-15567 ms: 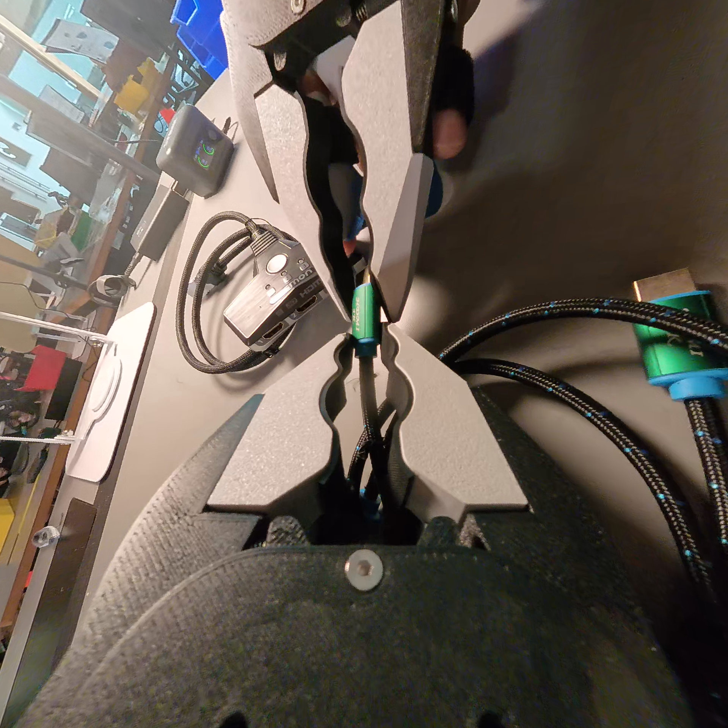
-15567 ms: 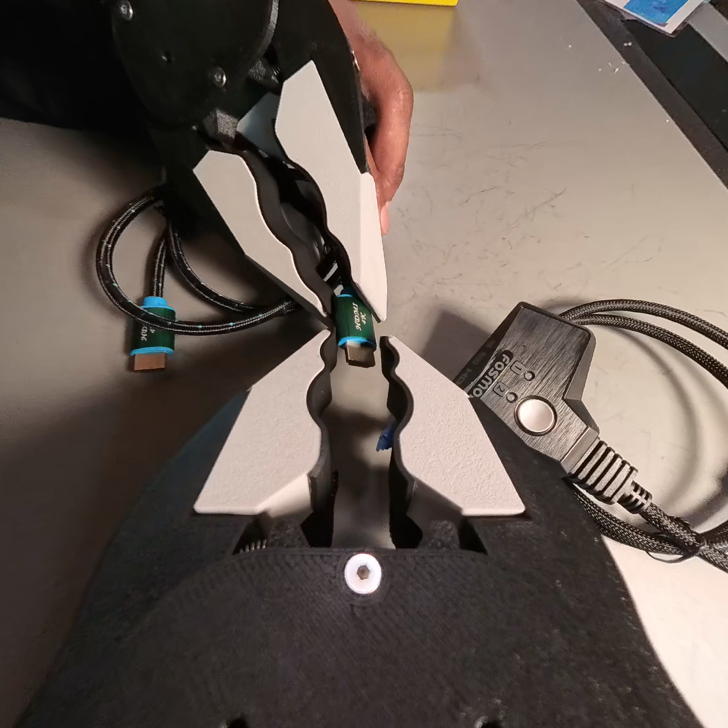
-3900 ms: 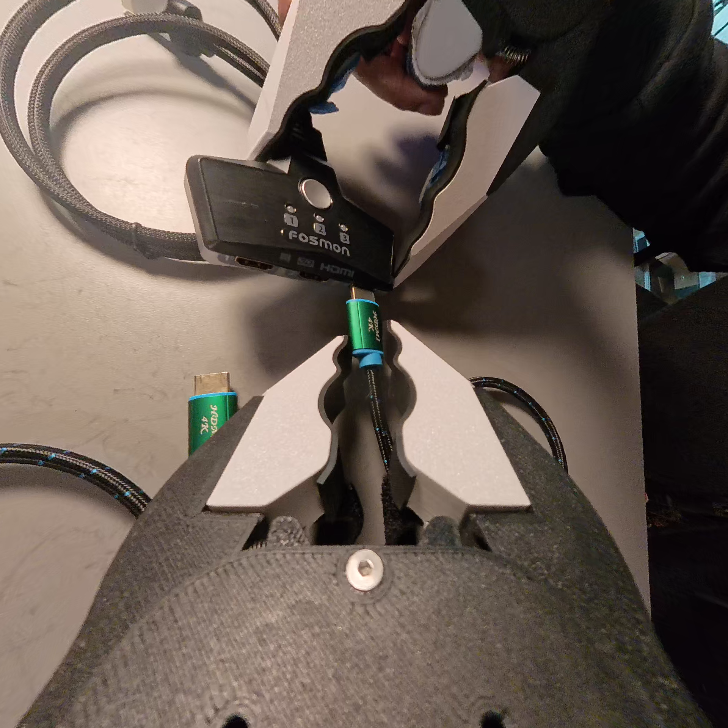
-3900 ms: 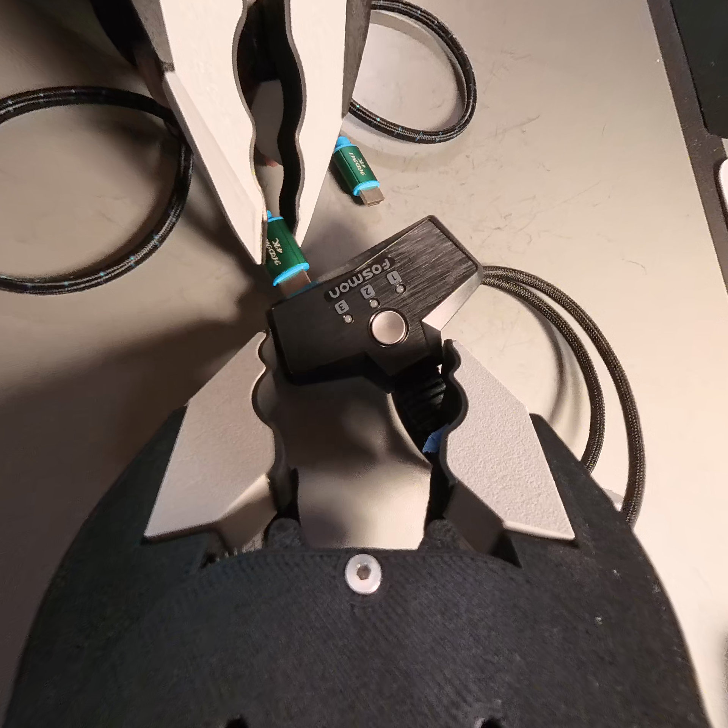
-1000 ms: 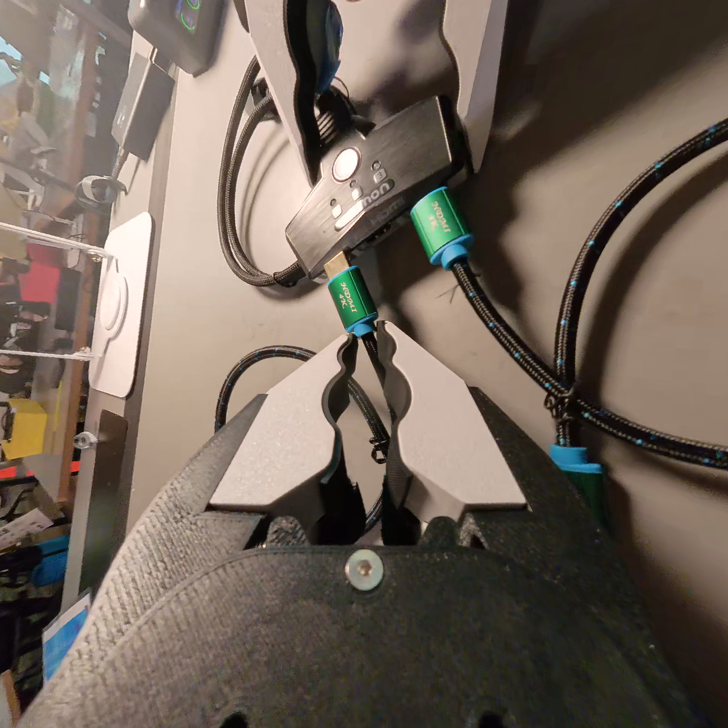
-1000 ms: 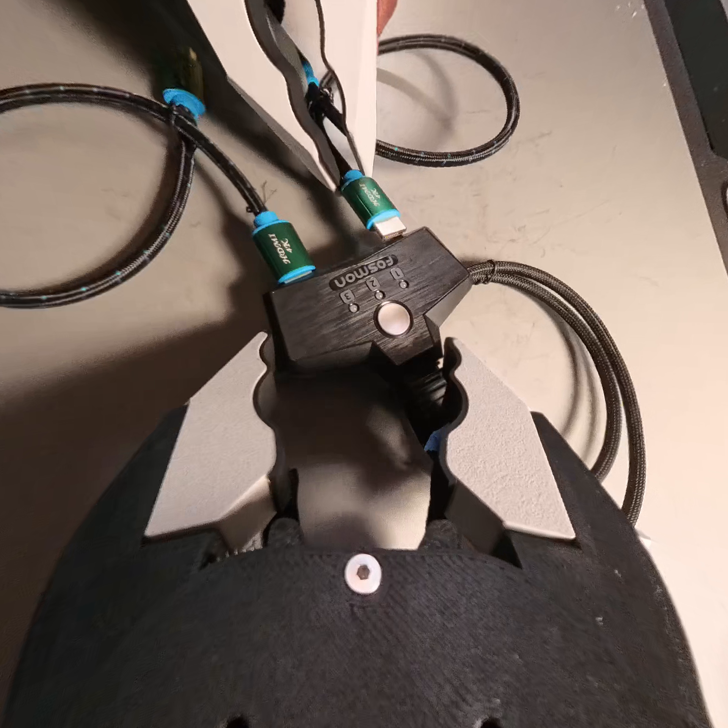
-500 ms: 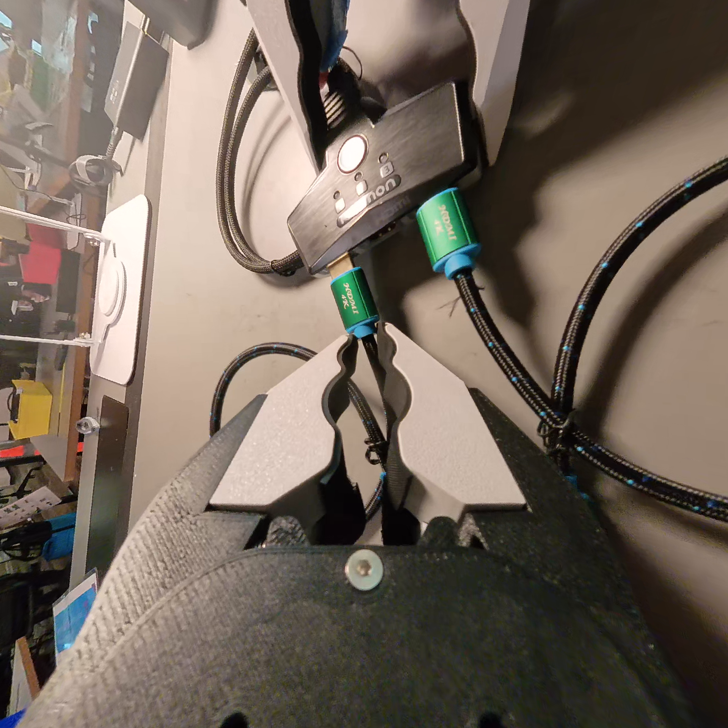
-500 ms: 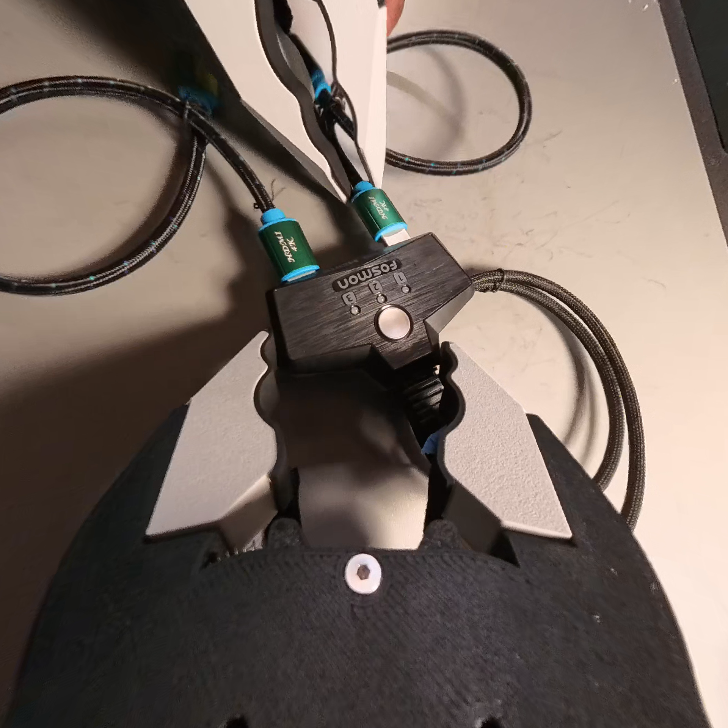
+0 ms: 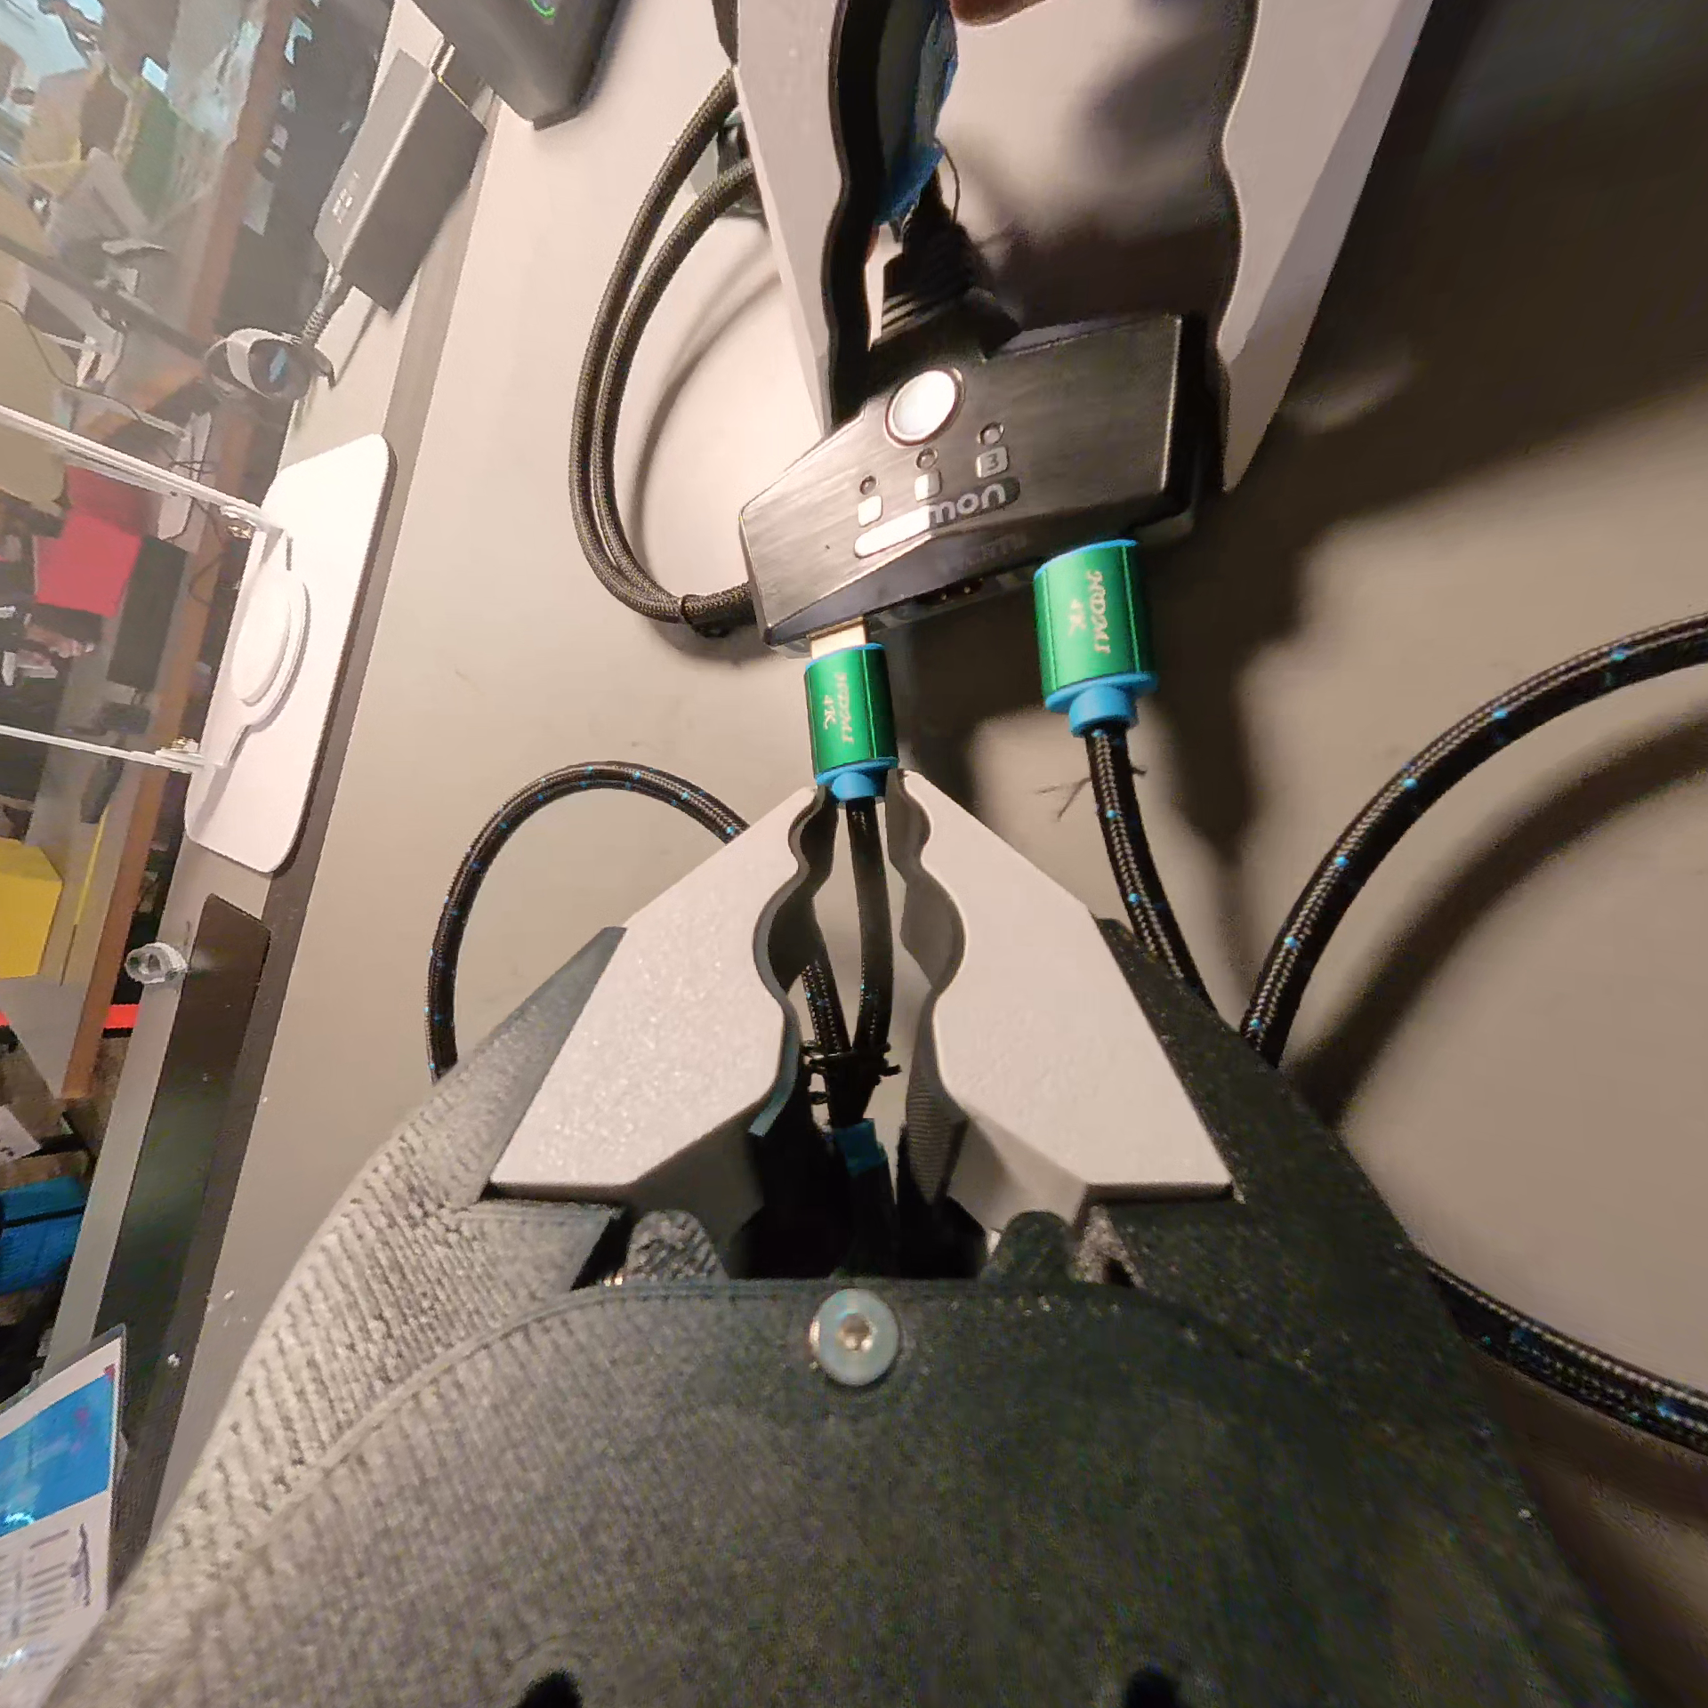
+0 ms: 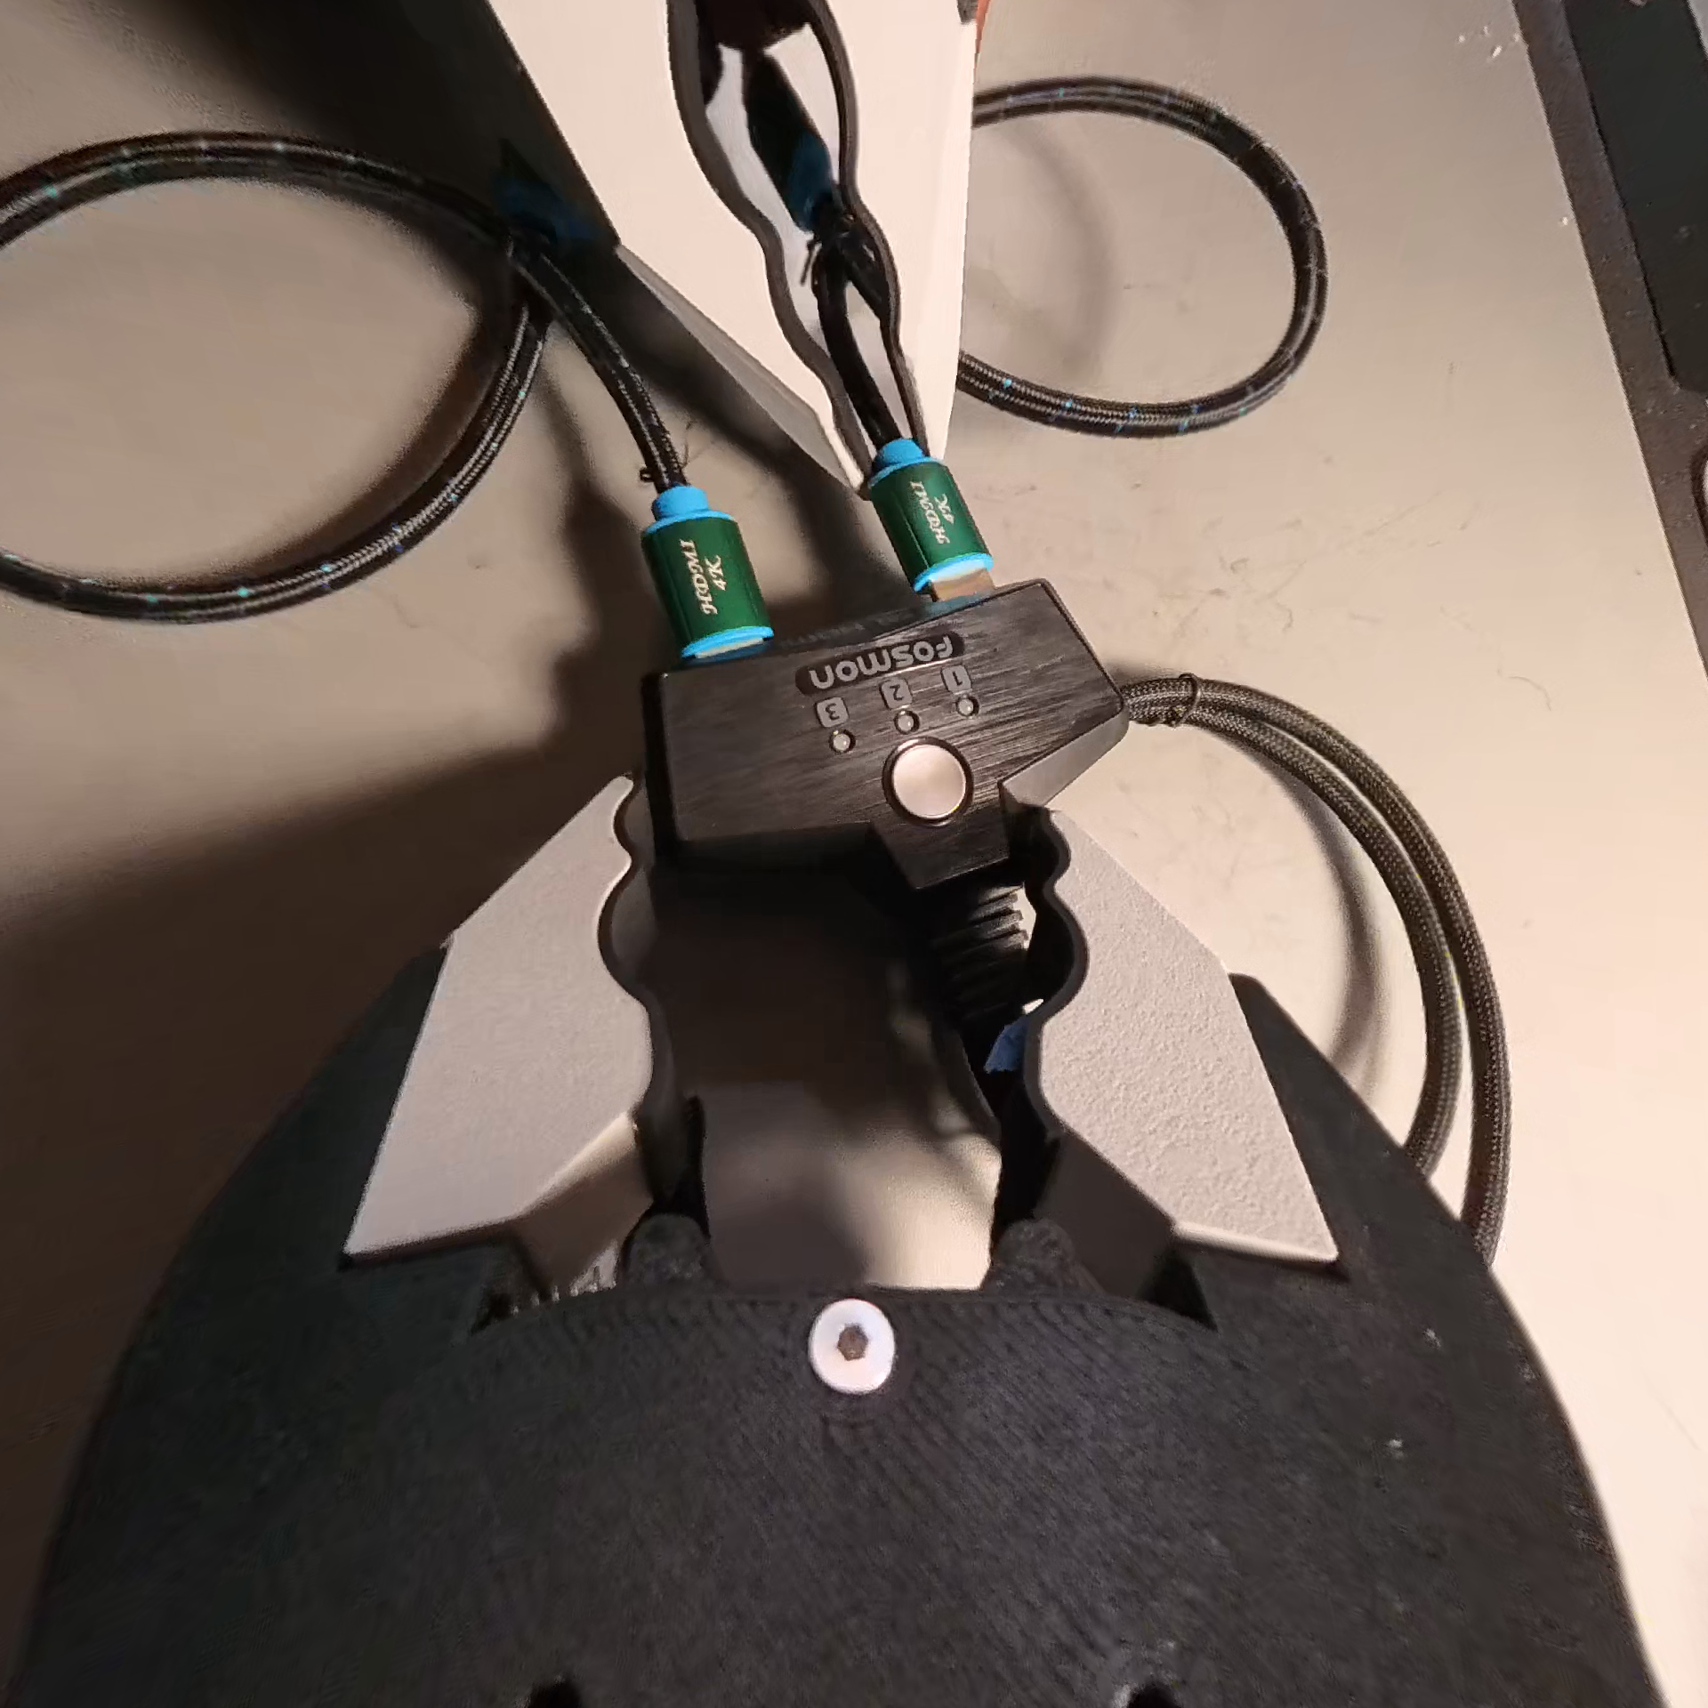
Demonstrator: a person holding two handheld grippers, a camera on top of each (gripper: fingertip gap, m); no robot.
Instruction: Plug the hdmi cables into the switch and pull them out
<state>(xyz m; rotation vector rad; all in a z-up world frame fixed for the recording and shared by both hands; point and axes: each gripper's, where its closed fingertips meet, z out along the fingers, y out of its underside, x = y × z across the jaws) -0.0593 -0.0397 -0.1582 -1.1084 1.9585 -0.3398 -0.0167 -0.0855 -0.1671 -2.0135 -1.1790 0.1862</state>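
Switch (image 10: 878, 739) on tabletop (image 10: 1294, 555), gripped at rear by right tongs (image 10: 836, 823). One plug (image 9: 1095, 628) fully seated. Left tongs (image 9: 858, 804) clamped on cable behind second plug (image 9: 848, 707), its tip partly in end port.

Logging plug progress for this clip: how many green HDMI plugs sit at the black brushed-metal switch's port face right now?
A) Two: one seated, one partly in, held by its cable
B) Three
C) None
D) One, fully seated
A: one green plug sits flush against the black brushed-metal switch; the second shows bare metal tip, its cable pinched by the left gripper.
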